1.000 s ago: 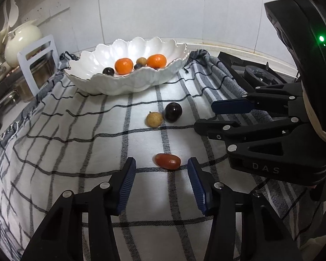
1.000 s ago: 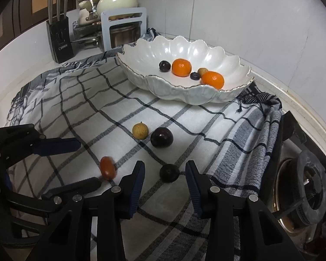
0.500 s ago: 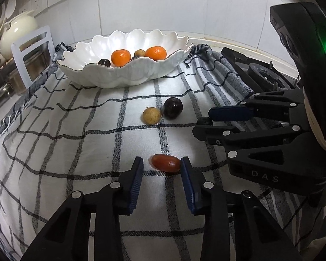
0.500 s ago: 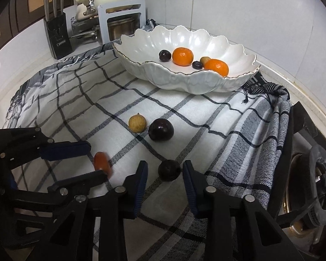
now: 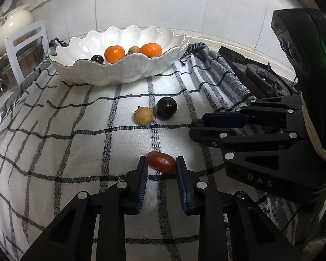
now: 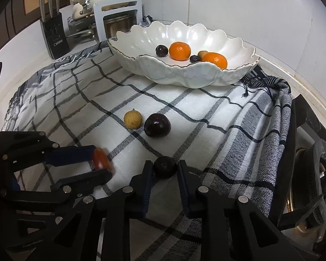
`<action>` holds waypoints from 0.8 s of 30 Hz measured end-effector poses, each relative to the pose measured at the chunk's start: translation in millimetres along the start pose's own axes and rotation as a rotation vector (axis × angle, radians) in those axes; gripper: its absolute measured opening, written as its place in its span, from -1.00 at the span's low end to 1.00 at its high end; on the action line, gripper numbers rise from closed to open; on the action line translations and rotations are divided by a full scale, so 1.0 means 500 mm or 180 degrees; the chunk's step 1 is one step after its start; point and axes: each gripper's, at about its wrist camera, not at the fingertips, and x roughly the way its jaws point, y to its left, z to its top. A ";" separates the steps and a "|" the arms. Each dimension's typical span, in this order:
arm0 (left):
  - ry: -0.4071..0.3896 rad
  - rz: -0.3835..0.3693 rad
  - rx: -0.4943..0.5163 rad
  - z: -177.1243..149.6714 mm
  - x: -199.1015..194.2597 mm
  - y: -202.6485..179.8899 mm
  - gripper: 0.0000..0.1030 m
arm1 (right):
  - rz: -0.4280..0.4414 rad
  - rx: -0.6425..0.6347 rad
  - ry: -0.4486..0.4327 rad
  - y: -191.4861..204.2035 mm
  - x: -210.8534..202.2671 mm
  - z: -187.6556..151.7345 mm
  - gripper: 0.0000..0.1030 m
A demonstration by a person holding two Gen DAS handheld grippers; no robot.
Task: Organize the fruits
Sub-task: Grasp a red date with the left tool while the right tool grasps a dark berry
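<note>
From the left wrist camera, the left gripper (image 5: 160, 163) has just been closing, and its blue pads now clamp a small oblong red fruit (image 5: 161, 161) against the checked cloth (image 5: 76, 143). Further up the cloth a tan longan (image 5: 143, 115) and a dark plum (image 5: 166, 108) lie side by side, touching or nearly so. Beyond them stands a white scalloped bowl (image 5: 123, 71) holding two mandarins (image 5: 114, 54), a small dark fruit and a small tan one. The right gripper (image 5: 197, 124) reaches in from the right, its fingers drawn close together on a small dark fruit (image 5: 198, 122), of which only a sliver shows at the tips.

From the right wrist camera, the right gripper (image 6: 164, 169) has likewise just been closing, and its pads pinch the small dark fruit (image 6: 165, 166) on the cloth (image 6: 206, 113). At the left, the left gripper (image 6: 102, 164) grips the red fruit (image 6: 101, 159), which looks blurred. The longan (image 6: 133, 120) and plum (image 6: 157, 124) sit just ahead, between the grippers and the bowl (image 6: 184, 74). A gas burner (image 6: 315, 174) lies off the cloth's right edge, and a knife block (image 6: 54, 32) stands at the back left.
</note>
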 end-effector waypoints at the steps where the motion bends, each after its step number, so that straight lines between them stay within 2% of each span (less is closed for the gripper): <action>1: -0.0009 0.0005 0.0002 0.000 -0.001 0.000 -0.50 | 0.0004 0.0009 -0.0004 -0.001 -0.001 0.000 -0.53; 24: -0.0285 0.0064 -0.0046 0.010 -0.093 0.011 -0.51 | -0.0094 0.0171 -0.0272 0.030 -0.090 0.003 -0.53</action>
